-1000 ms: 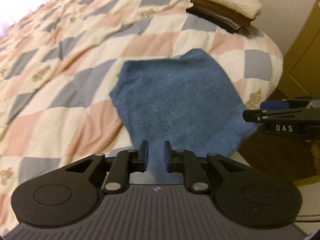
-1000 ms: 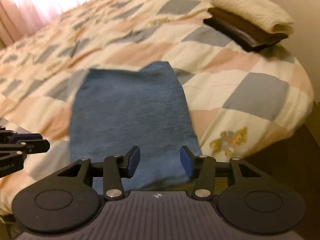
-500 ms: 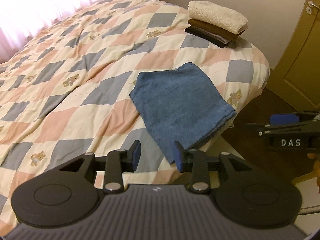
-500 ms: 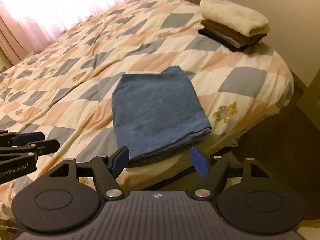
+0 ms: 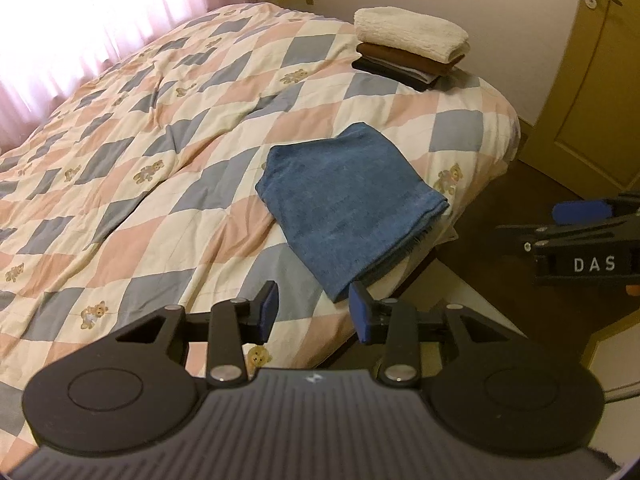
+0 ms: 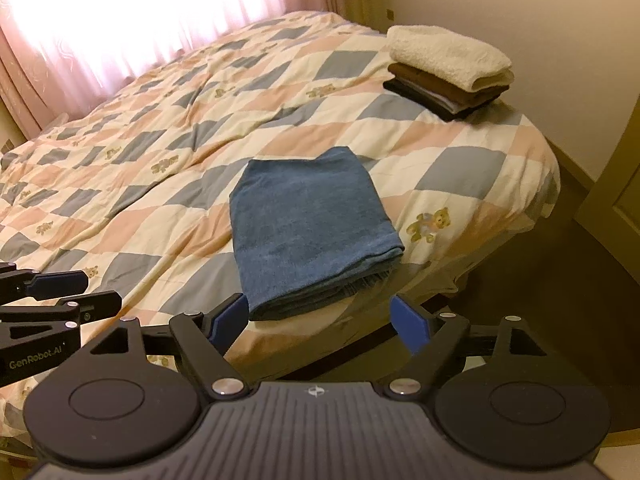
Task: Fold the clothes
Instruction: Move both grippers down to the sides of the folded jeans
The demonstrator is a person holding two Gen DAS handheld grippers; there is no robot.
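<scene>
Pink curtains (image 6: 100, 32) glow at the far left, above a bed spread with a checked teddy-bear quilt (image 5: 160, 160). The left gripper (image 5: 312, 312) hangs off the near edge of the bed, its blue pads apart with nothing between them. Just beyond lies the folded blue towel (image 5: 348, 208), flat on the quilt by that edge. The right gripper (image 6: 320, 320) is spread wide and empty. A stack of folded laundry (image 6: 448, 72) sits at the far right corner.
</scene>
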